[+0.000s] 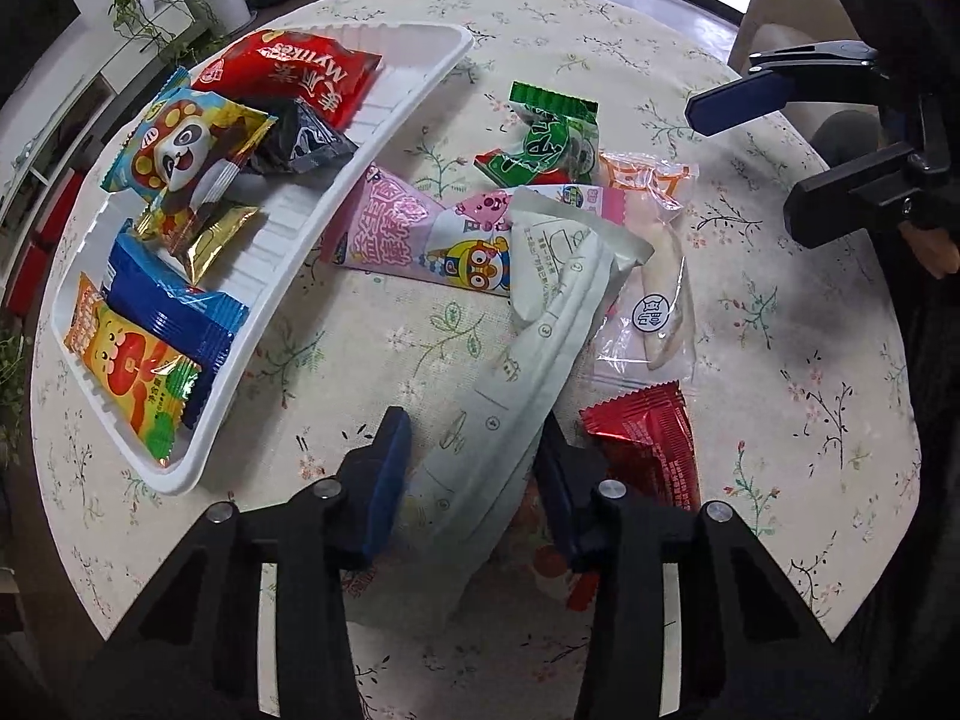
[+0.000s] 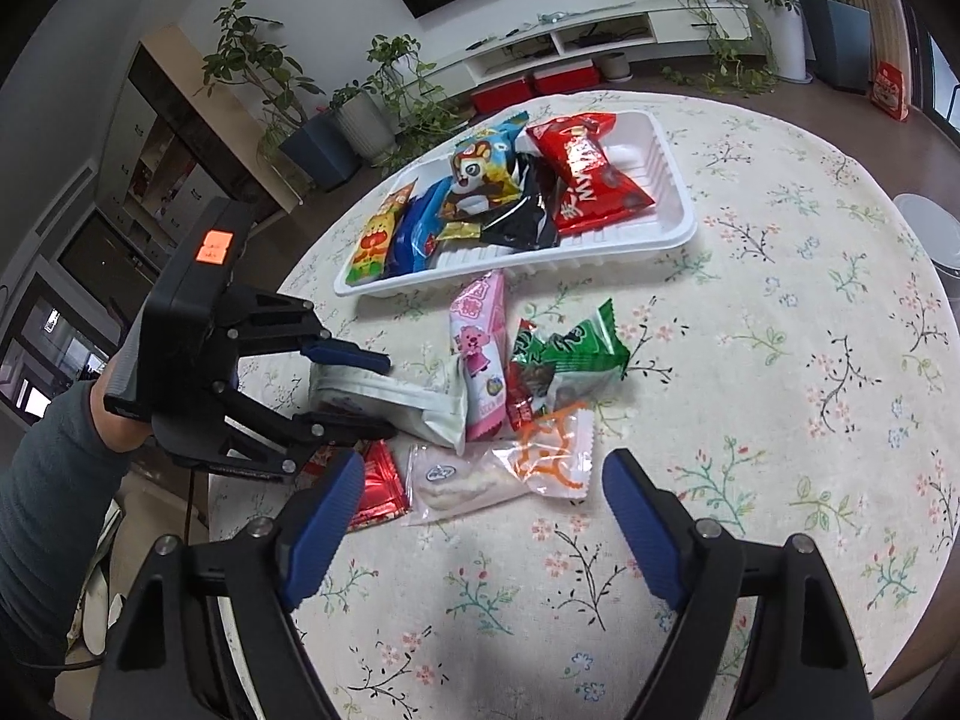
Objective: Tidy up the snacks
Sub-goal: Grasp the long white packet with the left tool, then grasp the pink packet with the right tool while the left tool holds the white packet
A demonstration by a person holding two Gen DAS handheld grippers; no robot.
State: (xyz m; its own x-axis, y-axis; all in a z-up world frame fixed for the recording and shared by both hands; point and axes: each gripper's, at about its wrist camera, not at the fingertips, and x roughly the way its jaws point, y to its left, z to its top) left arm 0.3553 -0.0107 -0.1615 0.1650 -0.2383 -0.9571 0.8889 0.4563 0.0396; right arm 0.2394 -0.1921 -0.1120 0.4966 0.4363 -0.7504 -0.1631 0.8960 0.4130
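A white tray [image 1: 384, 120] holds several snack packets, also seen in the right wrist view [image 2: 672, 180]. Loose packets lie beside it on the floral cloth: a pink one [image 1: 414, 228], a green one [image 1: 546, 138], a clear rice-cracker one [image 1: 654, 300] and a red foil one [image 1: 648, 444]. My left gripper [image 1: 474, 468] straddles a long white packet [image 1: 528, 348]; the fingers sit at its sides with small gaps, so it looks open around it. In the right wrist view the left gripper [image 2: 384, 396] brackets the white packet [image 2: 396, 396]. My right gripper [image 2: 480, 528] is open and empty above the cloth.
The round table has a floral cloth [image 2: 780, 360]. Potted plants [image 2: 372, 102], a low white TV stand [image 2: 600, 36] and a red bag [image 2: 888, 90] stand beyond the table. The right gripper shows at the upper right of the left wrist view [image 1: 774, 162].
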